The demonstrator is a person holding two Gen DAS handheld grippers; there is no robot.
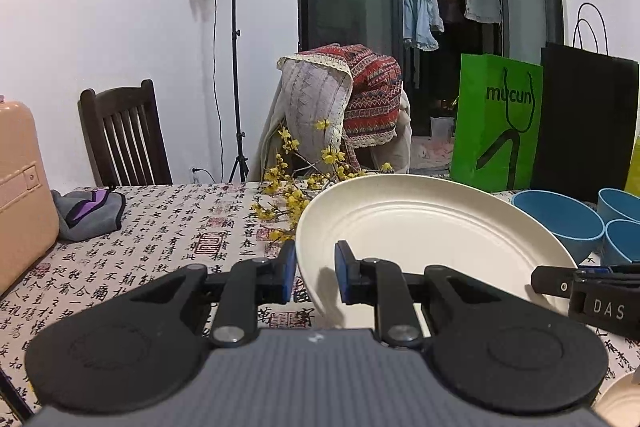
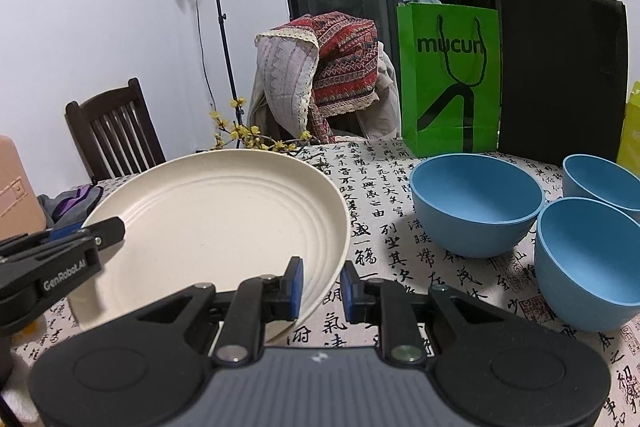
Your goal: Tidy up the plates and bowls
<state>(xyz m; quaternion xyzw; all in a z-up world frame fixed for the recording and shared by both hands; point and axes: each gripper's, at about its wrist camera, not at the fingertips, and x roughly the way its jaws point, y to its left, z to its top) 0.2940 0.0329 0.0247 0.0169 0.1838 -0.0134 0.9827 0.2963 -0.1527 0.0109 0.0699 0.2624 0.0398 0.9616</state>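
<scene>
A cream plate (image 2: 216, 211) is held tilted above a table (image 2: 384, 227) covered in a calligraphy-print cloth, carried between two hand-held grippers; it looks light and rigid, probably a matte plastic or fibre ware, smooth enough to slip, so the thin raised rim is the sensible place to pinch it; the left gripper (image 1: 316, 277) is nearly closed, its blue pads clamped on the plate's left rim; the right gripper (image 2: 322, 287) is likewise nearly closed, pinching the rim on the opposite, right side; three blue bowls (image 2: 476, 203) sit on the table to the right of the plate, close together, near a green shopping bag (image 2: 450, 79) and a black bag (image 2: 560, 75).
</scene>
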